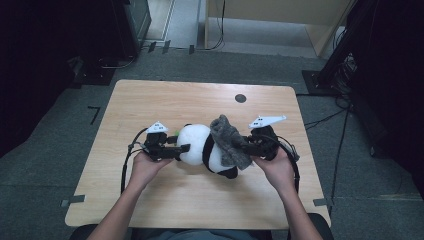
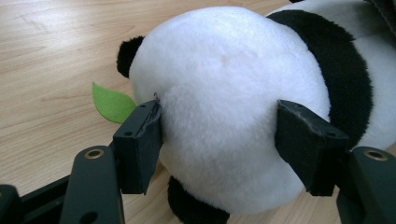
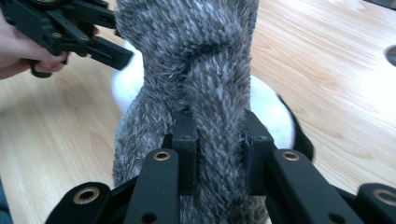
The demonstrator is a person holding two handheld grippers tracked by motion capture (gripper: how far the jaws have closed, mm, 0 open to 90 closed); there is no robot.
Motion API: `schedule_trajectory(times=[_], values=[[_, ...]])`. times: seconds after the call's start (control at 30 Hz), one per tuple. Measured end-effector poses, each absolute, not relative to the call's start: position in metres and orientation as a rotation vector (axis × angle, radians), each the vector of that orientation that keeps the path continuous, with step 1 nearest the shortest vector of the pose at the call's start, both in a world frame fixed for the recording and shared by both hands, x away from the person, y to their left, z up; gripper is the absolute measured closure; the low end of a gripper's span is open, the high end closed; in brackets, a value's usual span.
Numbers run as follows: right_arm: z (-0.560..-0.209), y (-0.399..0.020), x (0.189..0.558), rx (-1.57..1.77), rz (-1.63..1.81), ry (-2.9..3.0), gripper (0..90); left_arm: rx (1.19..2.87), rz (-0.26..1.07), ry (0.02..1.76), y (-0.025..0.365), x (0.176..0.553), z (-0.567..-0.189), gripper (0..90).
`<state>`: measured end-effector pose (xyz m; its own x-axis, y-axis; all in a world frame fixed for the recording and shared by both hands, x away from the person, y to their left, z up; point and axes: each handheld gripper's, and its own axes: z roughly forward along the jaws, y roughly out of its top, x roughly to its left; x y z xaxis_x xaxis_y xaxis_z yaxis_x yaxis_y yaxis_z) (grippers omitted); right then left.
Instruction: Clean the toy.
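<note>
A black-and-white plush panda lay on its side near the middle of a pale wooden table, its round white head pointing toward the person's left. A fuzzy grey cloth was draped over the panda's body, bunched into a thick fold that rose above the toy and hung down its near side.

The left gripper held the panda's head. In the left gripper view, its two black jaws stood fairly wide apart with the white head between them, and both pads pressed into the fur on either side. A black ear showed at the head's far edge, and a small green felt leaf stuck out beside the left-hand jaw, lying just over the tabletop.

The right gripper held the grey cloth. In the right gripper view, its jaws were nearly closed, pinching a narrow ridge of the shaggy grey fabric between the pads. The white of the panda showed on both sides behind the cloth, and the left gripper, in the person's hand, was visible farther off at the upper left.

The person's forearms came in from the near edge of the table, each hand wrapped around its gripper, black cables trailing from both. A small dark round hole sat in the tabletop toward the far edge, well apart from the panda. Grey carpeted floor surrounded the table.
</note>
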<state>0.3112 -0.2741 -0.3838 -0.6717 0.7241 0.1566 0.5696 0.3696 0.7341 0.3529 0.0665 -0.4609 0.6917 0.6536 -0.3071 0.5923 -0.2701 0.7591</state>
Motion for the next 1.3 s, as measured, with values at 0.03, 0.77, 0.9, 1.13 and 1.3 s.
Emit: schedule_trajectory(times=[0.03,0.77,0.9,1.13,1.3], values=[[-0.384,-0.276,0.311,1.175,1.185,2.429,73.3,1.959,0.081,0.964,0.067,0.353,-0.461,33.3],[-0.39,-0.308,0.308,1.375,1.165,2.323,75.1,1.954,0.083,0.954,0.068,0.352,-0.462,35.0],[-0.403,-0.298,0.311,1.379,1.068,2.353,75.4,1.953,0.081,0.956,0.067,0.351,-0.462,35.3],[-0.42,-0.294,0.316,1.46,1.086,2.32,76.0,1.937,0.066,0.971,0.068,0.351,-0.463,36.0],[-0.425,-0.297,0.318,1.48,1.077,2.318,76.4,1.928,0.069,0.97,0.066,0.35,-0.463,37.7]])
